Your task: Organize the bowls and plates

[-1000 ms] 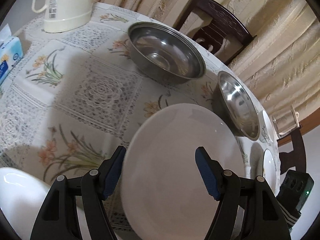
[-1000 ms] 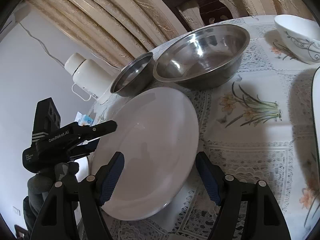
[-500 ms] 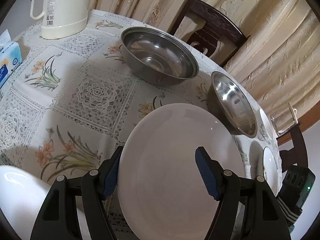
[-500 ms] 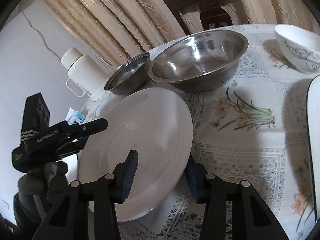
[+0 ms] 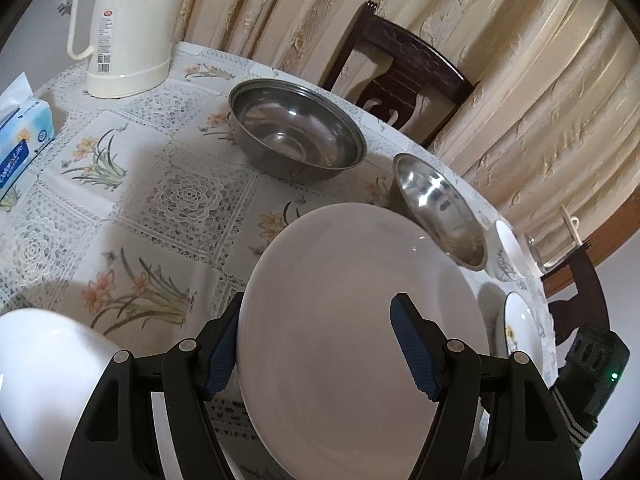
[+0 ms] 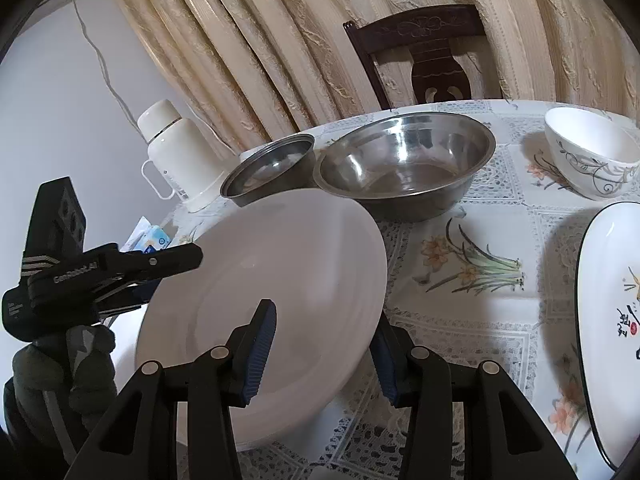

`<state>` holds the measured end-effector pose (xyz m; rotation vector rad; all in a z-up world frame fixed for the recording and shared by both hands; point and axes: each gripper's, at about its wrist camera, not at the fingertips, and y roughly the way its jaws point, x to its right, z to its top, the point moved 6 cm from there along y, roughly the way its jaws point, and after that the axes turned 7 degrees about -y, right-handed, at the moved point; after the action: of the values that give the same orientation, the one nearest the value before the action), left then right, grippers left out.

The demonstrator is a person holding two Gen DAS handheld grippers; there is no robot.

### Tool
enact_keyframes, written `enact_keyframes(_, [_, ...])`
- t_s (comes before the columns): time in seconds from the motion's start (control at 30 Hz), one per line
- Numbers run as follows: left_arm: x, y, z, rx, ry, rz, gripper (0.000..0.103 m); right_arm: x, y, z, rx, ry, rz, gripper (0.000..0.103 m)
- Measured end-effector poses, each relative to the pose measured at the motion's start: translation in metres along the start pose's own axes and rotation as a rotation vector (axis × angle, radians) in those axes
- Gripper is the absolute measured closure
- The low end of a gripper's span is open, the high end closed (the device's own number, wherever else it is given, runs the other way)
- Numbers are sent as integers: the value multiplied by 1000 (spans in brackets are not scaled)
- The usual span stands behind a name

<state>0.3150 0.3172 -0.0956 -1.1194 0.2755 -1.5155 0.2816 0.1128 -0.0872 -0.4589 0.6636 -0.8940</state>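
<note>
A plain white plate [image 5: 352, 320] hangs tilted above the floral tablecloth [image 5: 160, 160], between both grippers. My right gripper [image 6: 322, 316] is shut on the near rim of the white plate [image 6: 280, 280], one finger over it and one under. My left gripper [image 5: 318, 304] stands open, straddling the opposite rim. In the right wrist view the left gripper [image 6: 160, 272] shows at that rim. A large steel bowl [image 6: 404, 168] and a small steel bowl [image 6: 268, 168] sit behind. A second white plate [image 5: 44, 372] lies at lower left.
A patterned white bowl [image 6: 588, 152] and a dark-rimmed painted plate [image 6: 608, 320] sit to the right. A cream thermos jug [image 5: 124, 28] and a tissue pack [image 5: 20, 140] stand at the table's left. A dark wooden chair [image 6: 428, 56] and curtains lie beyond the edge.
My right gripper's fingers have narrowed from wide open onto the plate's rim. The plate has risen and tilted off the cloth. The left gripper's spread is unchanged.
</note>
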Motion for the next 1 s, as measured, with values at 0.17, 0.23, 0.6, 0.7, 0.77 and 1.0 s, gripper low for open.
enact_keyframes(0.17, [1,-15,-2,20,-5,-12,31,-5,-5,-1,-2,15,22,54])
enact_keyframes(0.23, [0,-22,-4,30,-10,-13,31,-9,-9,-1,3,15,31,54])
enact_keyframes(0.6, [-33,-74,-23,85,-66,15,31,-56,-7,-11,-30,-34,103,54])
enact_keyframes(0.7, [-50,-92,-29,107,-91,35,31,-75,-2,-18,-52,-54,137,54])
enact_keyframes(0.77, [-61,-100,-33,113,-106,47,31,-87,2,-21,-63,-69,152,54])
enact_keyframes(1.0, [-98,-123,-47,132,-163,82,31,-121,13,-31,-95,-112,193,54])
